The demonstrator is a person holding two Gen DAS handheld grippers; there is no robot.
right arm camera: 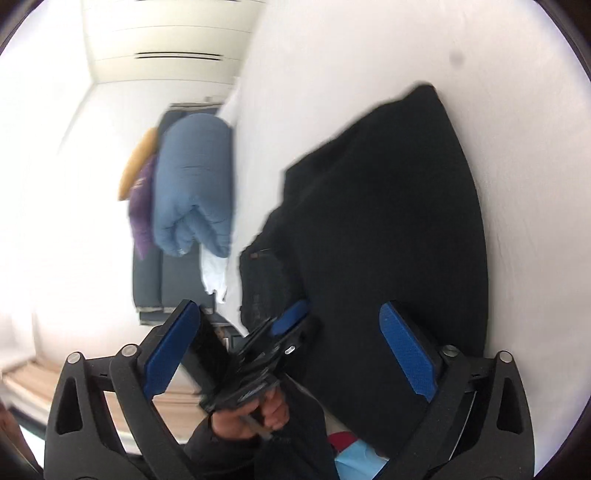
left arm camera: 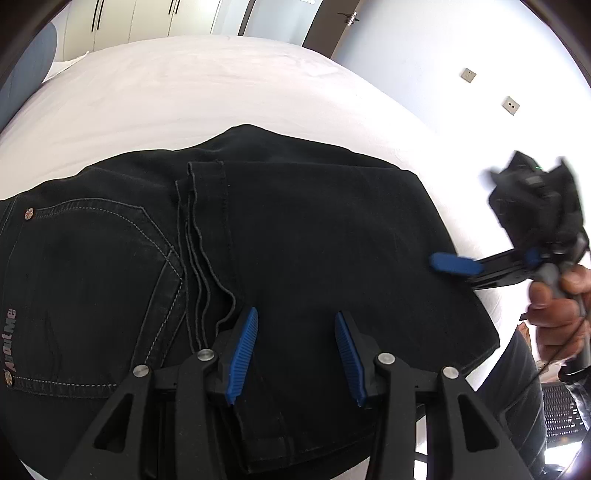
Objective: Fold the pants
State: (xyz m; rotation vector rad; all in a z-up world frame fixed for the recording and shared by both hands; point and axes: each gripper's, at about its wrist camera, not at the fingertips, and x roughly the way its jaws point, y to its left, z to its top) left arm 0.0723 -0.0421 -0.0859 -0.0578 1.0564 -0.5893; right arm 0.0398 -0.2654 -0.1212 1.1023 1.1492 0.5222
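Observation:
Black jeans [left arm camera: 314, 221] lie folded on the white bed [left arm camera: 184, 92], with a back pocket [left arm camera: 92, 277] at the left and the leg hems [left arm camera: 207, 173] laid over the seat. My left gripper [left arm camera: 295, 354] hovers low over the near edge of the jeans; its blue pads stand apart and grip nothing. My right gripper [left arm camera: 454, 264], held by a hand [left arm camera: 554, 306], sits off the jeans' right edge. In the right wrist view the right gripper [right arm camera: 290, 354] is wide open and empty, with the jeans [right arm camera: 388, 221] ahead and the left gripper [right arm camera: 291, 321] just below them.
A rolled blue duvet [right arm camera: 192, 184] with purple and yellow items beside it rests on a dark bench [right arm camera: 147, 280] past the bed. Wardrobe doors [left arm camera: 129, 22] and a door [left arm camera: 332, 22] stand behind the bed. Wooden floor [right arm camera: 33, 376] shows at the left.

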